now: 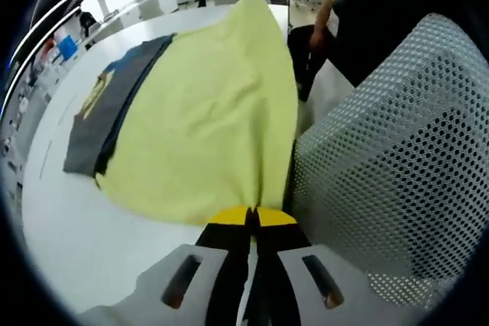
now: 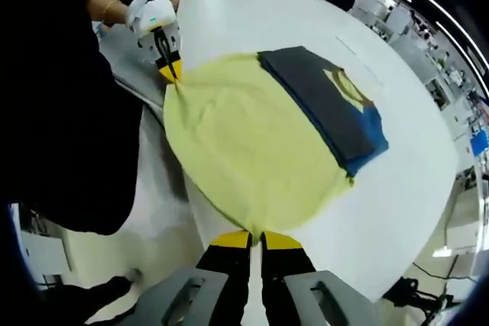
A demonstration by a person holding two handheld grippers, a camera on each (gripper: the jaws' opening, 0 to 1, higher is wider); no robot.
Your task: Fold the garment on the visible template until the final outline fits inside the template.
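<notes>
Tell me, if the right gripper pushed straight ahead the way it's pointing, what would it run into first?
The yellow garment it already pinches; beyond that, probably the folded dark clothes, though depth is unclear.

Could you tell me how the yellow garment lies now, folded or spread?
Spread: the yellow garment is stretched between the left tool and right tool, overlapping the dark folded garment.
</notes>
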